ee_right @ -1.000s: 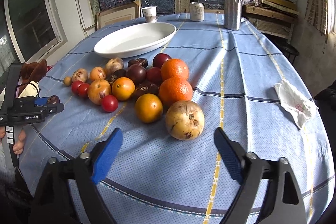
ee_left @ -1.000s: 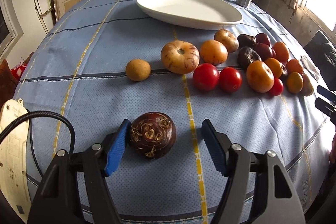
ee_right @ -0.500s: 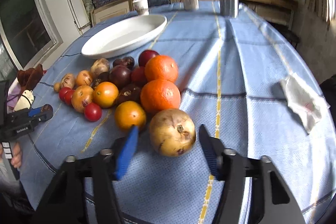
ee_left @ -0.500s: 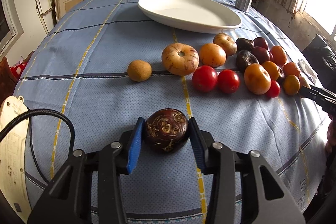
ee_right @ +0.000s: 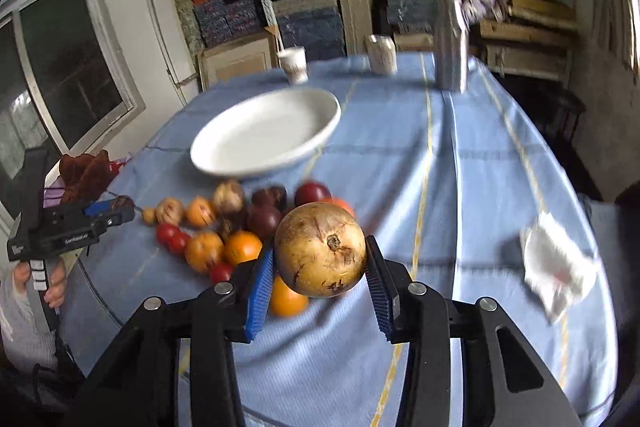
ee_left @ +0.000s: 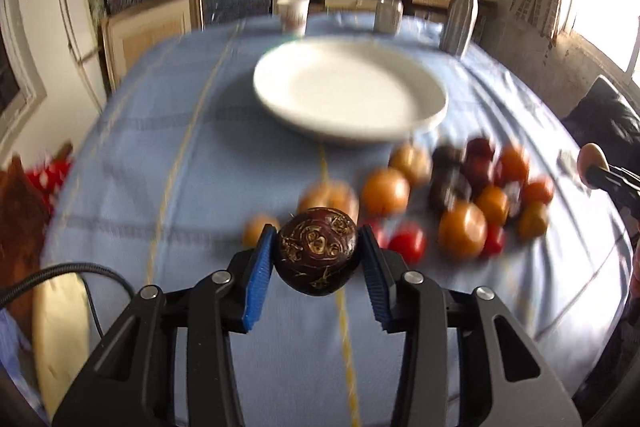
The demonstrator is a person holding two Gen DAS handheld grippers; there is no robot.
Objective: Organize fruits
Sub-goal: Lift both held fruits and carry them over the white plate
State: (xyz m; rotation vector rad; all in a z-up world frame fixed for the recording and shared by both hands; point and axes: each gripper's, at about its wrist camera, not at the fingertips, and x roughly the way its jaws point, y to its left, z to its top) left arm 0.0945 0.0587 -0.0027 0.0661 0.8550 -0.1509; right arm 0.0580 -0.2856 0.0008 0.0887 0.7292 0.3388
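The left gripper (ee_left: 318,259) pinches a dark maroon fruit (ee_left: 318,251) with pale scar marks between its blue pads, low in the middle of the left wrist view, and the fruit hangs clear of the blue striped cloth on the counter (ee_left: 160,155). The right gripper (ee_right: 320,265) is closing the last bit on a tan, russeted round fruit (ee_right: 320,249), which sits between its pads at the lower centre of the right wrist view, also off the cloth.

The white oval plate (ee_left: 350,93) lies beyond, in the upper middle of both views, and it is bare: no fruit rests in it. That suggests the sorting has hardly begun. Two fruits are in hand, and the rest remain in a loose cluster (ee_left: 460,195) on the cloth, right of centre in the left view and left of centre in the right view: oranges, small red tomatoes and dark plum-coloured pieces lying close together, some touching. A small brown fruit sits at the cluster's edge nearest the left gripper.

If the plate is the goal, both held fruits have to be carried over its rim and set down, and then the whole cluster has to follow, piece by piece. Blur hides the finer detail of the far fruits. A paper cup (ee_right: 294,65), a can and a tall metal bottle (ee_right: 452,43) stand behind the plate, and a crumpled white cloth (ee_right: 558,273) lies at the right of the right view.
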